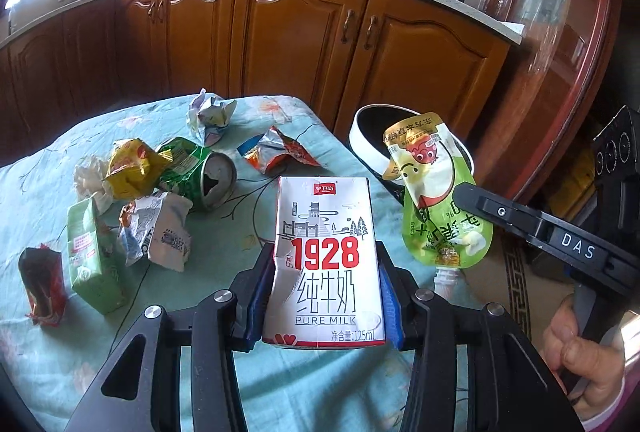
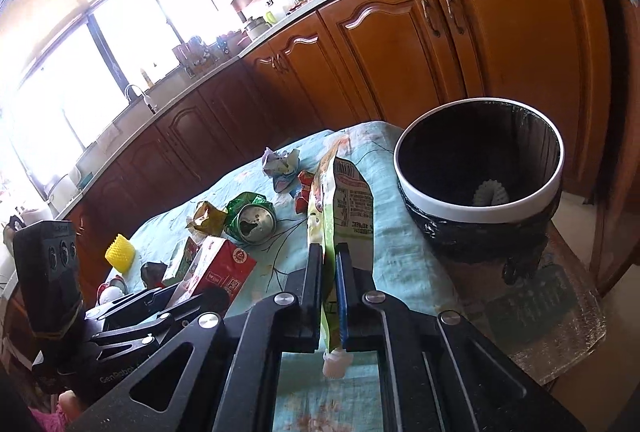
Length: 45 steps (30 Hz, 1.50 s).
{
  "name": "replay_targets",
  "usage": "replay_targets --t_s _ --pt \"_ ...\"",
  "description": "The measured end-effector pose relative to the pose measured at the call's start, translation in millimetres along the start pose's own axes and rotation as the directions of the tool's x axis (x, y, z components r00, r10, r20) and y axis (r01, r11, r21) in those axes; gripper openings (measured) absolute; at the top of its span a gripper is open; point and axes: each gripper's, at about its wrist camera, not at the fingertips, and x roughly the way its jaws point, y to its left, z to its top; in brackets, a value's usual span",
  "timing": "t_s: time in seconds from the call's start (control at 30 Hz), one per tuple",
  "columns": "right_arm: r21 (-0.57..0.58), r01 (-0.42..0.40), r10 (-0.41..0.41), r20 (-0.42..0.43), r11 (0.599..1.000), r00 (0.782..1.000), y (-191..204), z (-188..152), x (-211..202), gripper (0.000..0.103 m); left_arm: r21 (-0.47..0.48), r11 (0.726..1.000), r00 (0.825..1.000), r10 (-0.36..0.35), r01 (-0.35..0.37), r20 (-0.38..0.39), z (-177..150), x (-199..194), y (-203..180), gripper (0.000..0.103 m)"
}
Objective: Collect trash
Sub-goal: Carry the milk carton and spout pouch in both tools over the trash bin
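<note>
Jaws clamped on trash in both grippers.
Left gripper (image 1: 320, 268) grasps the milk carton (image 1: 324, 268) above the tabletop (image 1: 48, 199); right gripper (image 2: 329, 272) pinches the green pouch (image 2: 344, 199) near the bin (image 2: 480, 199).

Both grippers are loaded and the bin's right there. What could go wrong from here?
1. The pouch is pinched near its spout end and stands tall and floppy above the right gripper; it might catch the bin rim.
2. The left gripper holds the milk carton by its dented sides; it could slip.
3. Both heading for one bin, the grippers may collide.
</note>
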Motion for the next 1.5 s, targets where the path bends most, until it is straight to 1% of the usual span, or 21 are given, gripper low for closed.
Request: replay_targets --t_s 0.37,0.53,0.7,0.93,1.1,1.3,1.5 --pt "0.016 0.042 -0.043 0.041 0.999 0.998 -23 15 -11 0.006 0.032 0.999 0.999 -0.030 0.031 -0.012 25 35 -25 0.045" --pt "0.033 0.078 -0.080 0.063 0.996 0.995 -42 28 -15 0.006 0.052 0.998 0.999 -0.043 0.043 -0.015 42 55 -39 0.045" --pt "0.044 0.116 -0.119 0.066 0.992 0.991 -63 41 -11 0.006 0.074 0.996 0.998 -0.050 0.052 -0.028 61 81 -52 0.045" --pt "0.062 0.163 -0.166 0.050 0.985 0.985 -91 65 -4 0.006 0.094 0.994 0.997 -0.052 0.057 -0.057 94 122 -66 0.045" --pt "0.069 0.181 -0.183 0.028 0.981 0.983 -105 79 4 0.006 0.102 0.993 0.995 -0.043 0.052 -0.089 111 153 -73 0.045" --pt "0.060 0.195 -0.194 -0.015 0.979 0.981 -113 88 16 0.006 0.112 0.992 0.993 -0.036 0.049 -0.115 124 181 -82 0.045" --pt "0.067 0.200 -0.198 -0.038 0.978 0.979 -119 92 25 0.006 0.114 0.993 0.991 -0.028 0.043 -0.132 130 199 -85 0.045"
